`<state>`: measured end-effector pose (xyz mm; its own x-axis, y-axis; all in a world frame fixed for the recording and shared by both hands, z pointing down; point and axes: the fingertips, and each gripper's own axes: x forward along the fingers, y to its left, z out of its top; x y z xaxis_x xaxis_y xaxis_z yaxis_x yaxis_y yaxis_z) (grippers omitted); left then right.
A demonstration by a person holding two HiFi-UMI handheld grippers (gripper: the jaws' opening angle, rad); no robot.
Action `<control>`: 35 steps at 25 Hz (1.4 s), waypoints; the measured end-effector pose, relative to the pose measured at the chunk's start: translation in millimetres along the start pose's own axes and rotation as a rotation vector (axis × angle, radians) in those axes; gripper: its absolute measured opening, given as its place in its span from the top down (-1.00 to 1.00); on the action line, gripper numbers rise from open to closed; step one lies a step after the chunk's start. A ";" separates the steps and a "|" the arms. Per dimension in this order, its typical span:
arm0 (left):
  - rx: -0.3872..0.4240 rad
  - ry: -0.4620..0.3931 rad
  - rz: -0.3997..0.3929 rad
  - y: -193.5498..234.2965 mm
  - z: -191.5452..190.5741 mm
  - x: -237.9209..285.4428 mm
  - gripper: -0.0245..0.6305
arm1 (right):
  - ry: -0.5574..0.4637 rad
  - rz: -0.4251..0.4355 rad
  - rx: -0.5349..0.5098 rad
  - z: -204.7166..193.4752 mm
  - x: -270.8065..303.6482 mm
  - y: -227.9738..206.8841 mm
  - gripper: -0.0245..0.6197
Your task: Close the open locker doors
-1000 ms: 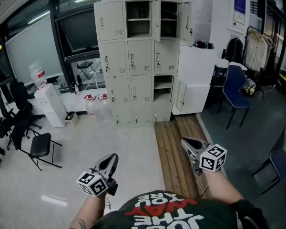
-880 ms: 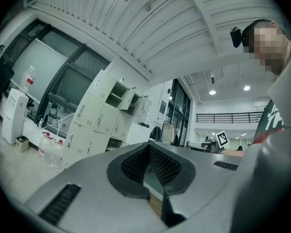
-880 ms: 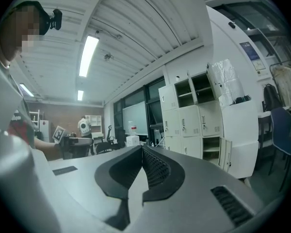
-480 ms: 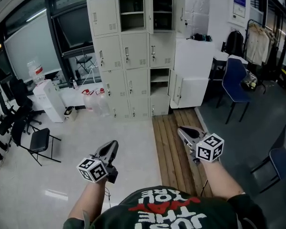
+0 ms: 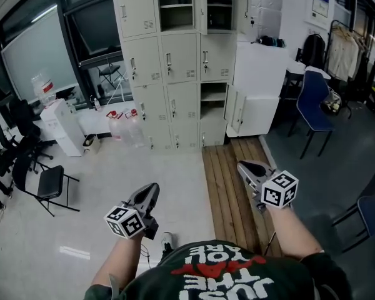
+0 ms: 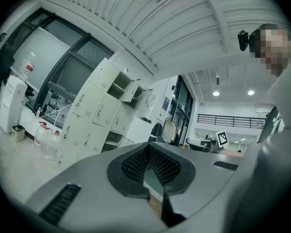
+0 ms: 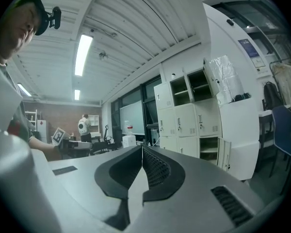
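The beige locker bank point(image 5: 169, 67) stands ahead against the far wall. Its top middle compartment point(image 5: 179, 6) and top right compartment point(image 5: 219, 5) stand open, a door point(image 5: 202, 5) swung out between them. Lower down, the right column has another open compartment point(image 5: 213, 100) with its door point(image 5: 235, 110) ajar. My left gripper point(image 5: 151, 190) is shut and empty, low over the pale floor, far short of the lockers point(image 6: 94, 115). Also shut and empty, my right gripper point(image 5: 245, 166) hovers over the wooden slats. In the gripper views, the left gripper point(image 6: 147, 147) and right gripper point(image 7: 142, 148) point at the lockers point(image 7: 189, 115).
A wooden slat platform point(image 5: 231, 192) runs to the lockers' right column. A white cabinet point(image 5: 259, 86) stands right of them, with a blue chair point(image 5: 315, 108) beyond. On the left are water bottles point(image 5: 122, 130), a dispenser point(image 5: 62, 133) and a black folding chair point(image 5: 50, 186).
The lockers have drawn nearer and slid up the head view. Both grippers were carried toward them and stayed shut. A shoe now shows below the left gripper.
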<state>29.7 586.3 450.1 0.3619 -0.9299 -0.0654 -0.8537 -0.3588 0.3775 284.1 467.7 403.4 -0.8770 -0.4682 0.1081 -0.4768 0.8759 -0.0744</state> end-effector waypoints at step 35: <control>0.028 0.018 -0.144 385.4 171.5 206.8 0.92 | -0.082 -0.109 -0.004 103.0 427.0 -146.6 0.81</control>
<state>-288.7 241.8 423.7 0.4877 -0.8672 -0.1001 -0.8025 -0.4905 0.3398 -26.6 127.4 358.4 -0.8219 -0.5686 0.0344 -0.5696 0.8195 -0.0631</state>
